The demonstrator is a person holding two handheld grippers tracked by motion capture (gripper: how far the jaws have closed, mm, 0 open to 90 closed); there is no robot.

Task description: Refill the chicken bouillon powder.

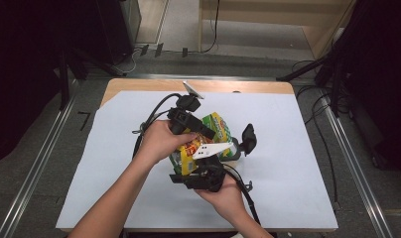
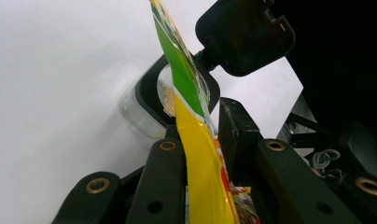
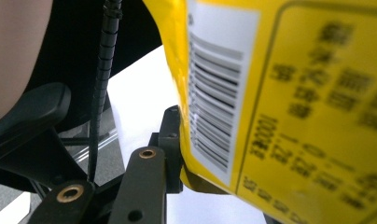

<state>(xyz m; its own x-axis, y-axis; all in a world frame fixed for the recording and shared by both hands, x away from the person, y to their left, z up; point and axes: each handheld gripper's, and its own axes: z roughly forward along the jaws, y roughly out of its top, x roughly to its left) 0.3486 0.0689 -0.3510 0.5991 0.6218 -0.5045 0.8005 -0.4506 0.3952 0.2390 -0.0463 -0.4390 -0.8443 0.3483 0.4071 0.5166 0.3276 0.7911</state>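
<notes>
Yellow-and-green snack bag [image 1: 216, 130] held above the white-covered table [image 1: 298, 163], its edge clamped between the nearly closed jaws of the left gripper [image 2: 213, 135], its barcoded side apparently pinched by the right gripper [image 3: 179, 154], a clear container [image 2: 147, 109] beyond the left jaws.

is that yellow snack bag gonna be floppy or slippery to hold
Probably floppy: the snack bag is a thin sheet bending between the left gripper pads. Its glossy film looks slippery. Likely light, since both grippers hold it above the table.

White sheet [image 1: 298, 163] covered the wooden table [image 1: 139, 85]. Grey floor [image 1: 34, 163] and black cables [image 1: 317, 124] lay around it.
</notes>
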